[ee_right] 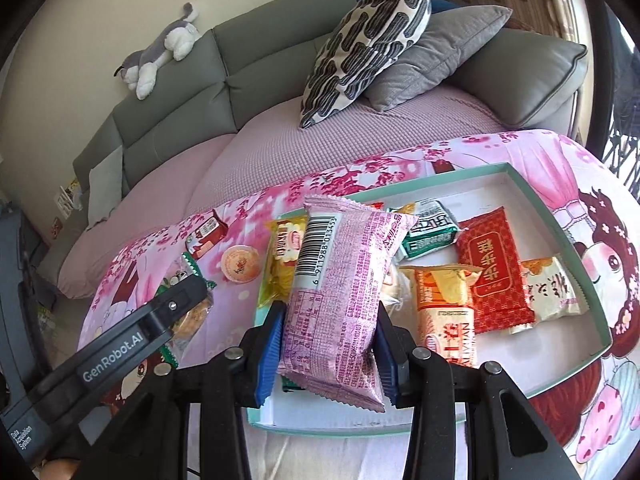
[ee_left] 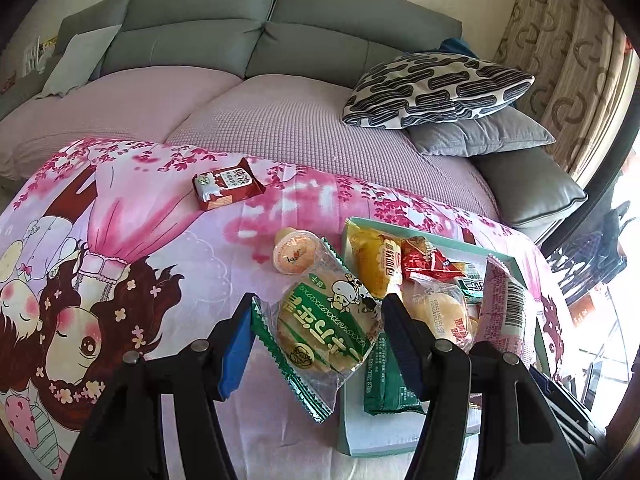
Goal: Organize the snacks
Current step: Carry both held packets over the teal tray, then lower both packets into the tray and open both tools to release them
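Behind everything runs a grey sofa [ee_left: 208, 20] with a pink seat cover, and in front of it lies the pink cartoon-print cloth [ee_left: 120, 240] where I am working. My right claw [ee_right: 330, 344] is closed on a pink snack packet [ee_right: 340, 292], its blue pads pressing both long sides, the barcode end pointing away from me and the packet raised above the near left corner of the teal tray [ee_right: 596, 312]. My left claw [ee_left: 318, 344] grips a green-and-clear pastry packet [ee_left: 324, 328] across its width, held over the cloth just beside the tray's left wall. In the tray I see a yellow packet [ee_right: 280, 268], a green-and-white packet [ee_right: 430, 232], a red packet [ee_right: 496, 272], an orange-and-white packet [ee_right: 448, 308] and a pale packet [ee_right: 554, 288] at the right. Out on the cloth, a small jelly cup [ee_left: 294, 252] sits near the tray's far left corner, and a dark red biscuit pack [ee_left: 226, 188] lies well apart toward the sofa. On the sofa a patterned cushion [ee_left: 436, 88] leans on a grey cushion [ee_left: 480, 136], and a plush toy [ee_right: 160, 56] lies along the backrest.
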`<control>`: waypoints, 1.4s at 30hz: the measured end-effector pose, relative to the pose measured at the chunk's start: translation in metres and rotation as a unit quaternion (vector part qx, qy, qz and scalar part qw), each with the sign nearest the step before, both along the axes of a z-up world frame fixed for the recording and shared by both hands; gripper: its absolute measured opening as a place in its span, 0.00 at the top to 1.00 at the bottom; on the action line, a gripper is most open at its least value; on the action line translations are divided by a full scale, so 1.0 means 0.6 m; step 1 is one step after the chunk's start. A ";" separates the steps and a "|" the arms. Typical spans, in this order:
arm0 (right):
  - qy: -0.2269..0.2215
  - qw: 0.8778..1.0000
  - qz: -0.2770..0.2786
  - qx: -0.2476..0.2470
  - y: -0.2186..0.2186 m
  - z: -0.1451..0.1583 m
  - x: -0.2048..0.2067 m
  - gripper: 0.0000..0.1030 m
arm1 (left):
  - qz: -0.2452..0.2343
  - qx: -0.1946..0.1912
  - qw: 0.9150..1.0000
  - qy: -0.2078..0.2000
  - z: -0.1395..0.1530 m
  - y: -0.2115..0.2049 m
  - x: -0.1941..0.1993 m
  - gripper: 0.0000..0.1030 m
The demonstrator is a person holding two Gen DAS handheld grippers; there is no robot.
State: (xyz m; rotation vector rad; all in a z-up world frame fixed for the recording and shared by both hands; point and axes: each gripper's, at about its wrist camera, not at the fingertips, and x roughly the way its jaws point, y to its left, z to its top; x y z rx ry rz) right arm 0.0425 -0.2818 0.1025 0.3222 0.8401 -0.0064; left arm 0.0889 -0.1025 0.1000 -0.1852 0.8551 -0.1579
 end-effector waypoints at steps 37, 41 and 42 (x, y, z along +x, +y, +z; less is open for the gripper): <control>0.093 0.986 -0.115 -0.071 -0.156 -0.057 -0.015 0.57 | -0.149 0.045 0.987 0.036 -0.064 -0.184 -0.039 0.38; 0.100 0.986 -0.113 -0.070 -0.155 -0.067 -0.012 0.57 | -0.148 0.050 0.987 0.040 -0.075 -0.186 -0.036 0.38; 0.101 0.986 -0.113 -0.068 -0.157 -0.070 -0.011 0.58 | -0.148 0.049 0.987 0.040 -0.076 -0.187 -0.035 0.38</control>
